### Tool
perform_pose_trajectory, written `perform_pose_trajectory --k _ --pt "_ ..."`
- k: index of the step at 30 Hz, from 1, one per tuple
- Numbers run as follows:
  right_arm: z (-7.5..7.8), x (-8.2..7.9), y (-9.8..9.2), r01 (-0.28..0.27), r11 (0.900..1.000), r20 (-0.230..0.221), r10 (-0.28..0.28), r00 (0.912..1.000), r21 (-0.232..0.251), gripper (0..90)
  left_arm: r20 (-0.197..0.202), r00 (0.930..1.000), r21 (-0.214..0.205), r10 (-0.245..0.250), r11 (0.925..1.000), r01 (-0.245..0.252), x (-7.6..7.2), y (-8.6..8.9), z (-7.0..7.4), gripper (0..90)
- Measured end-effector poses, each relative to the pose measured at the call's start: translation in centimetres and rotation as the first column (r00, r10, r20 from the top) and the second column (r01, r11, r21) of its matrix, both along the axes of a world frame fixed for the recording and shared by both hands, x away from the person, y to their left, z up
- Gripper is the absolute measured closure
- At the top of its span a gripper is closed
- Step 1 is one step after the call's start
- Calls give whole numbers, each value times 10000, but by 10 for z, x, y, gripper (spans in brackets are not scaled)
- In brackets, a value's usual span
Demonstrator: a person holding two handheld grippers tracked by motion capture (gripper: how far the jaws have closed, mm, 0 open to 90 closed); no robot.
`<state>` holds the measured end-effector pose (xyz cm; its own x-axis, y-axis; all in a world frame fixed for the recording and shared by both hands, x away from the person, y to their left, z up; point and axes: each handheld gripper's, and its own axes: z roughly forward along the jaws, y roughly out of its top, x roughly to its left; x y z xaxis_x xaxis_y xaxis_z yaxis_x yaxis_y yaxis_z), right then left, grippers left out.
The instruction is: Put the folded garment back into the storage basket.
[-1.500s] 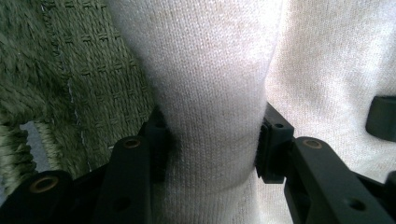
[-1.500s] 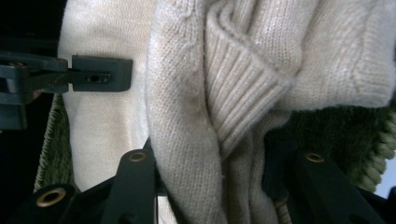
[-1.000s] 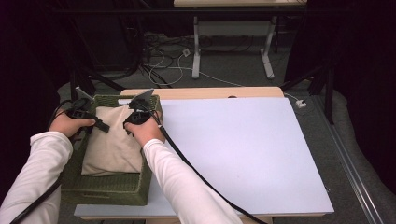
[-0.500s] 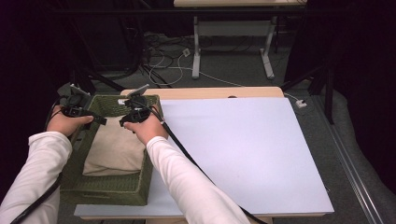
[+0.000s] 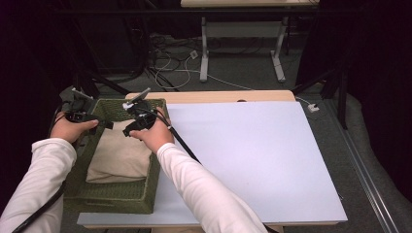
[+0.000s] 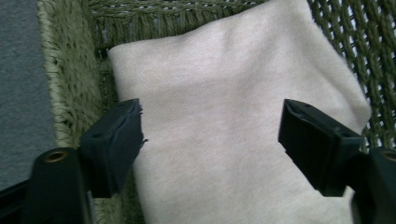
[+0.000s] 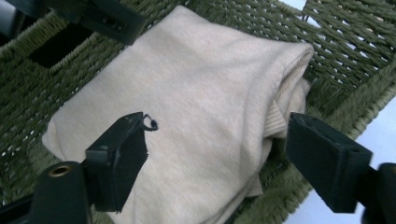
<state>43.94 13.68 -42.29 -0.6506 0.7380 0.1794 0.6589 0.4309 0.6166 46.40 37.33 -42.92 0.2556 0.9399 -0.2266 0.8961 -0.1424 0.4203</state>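
Both grippers, left gripper (image 5: pixel 108 124) and right gripper (image 5: pixel 127 131), have just been opening, released over my folded beige cloth (image 5: pixel 120 156) (probably a sweater) lying in the green woven basket (image 5: pixel 116 200) at the table's left.

Your tabletop (image 5: pixel 252 160) is a big white sheet with a wooden strip along its far edge. Behind it you've got grey floor (image 5: pixel 243 73), a tangle of cables (image 5: pixel 167 58), and another table's white legs (image 5: pixel 205 46).

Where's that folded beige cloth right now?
The folded beige cloth lies inside the green woven basket at the table's left in the high view, below both open grippers.
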Motion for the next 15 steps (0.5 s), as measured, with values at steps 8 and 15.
perform_pose_trajectory --k 8,15 --pt "2 5 -10 294 9982 93 -290 9995 -530 144 360 9987 -728 371 9967 -344 -3 -2 3 144" --pt "10 9 -23 329 9982 415 -308 9987 -509 129 450 9987 -757 251 9969 -216 -7 -6 8 127"
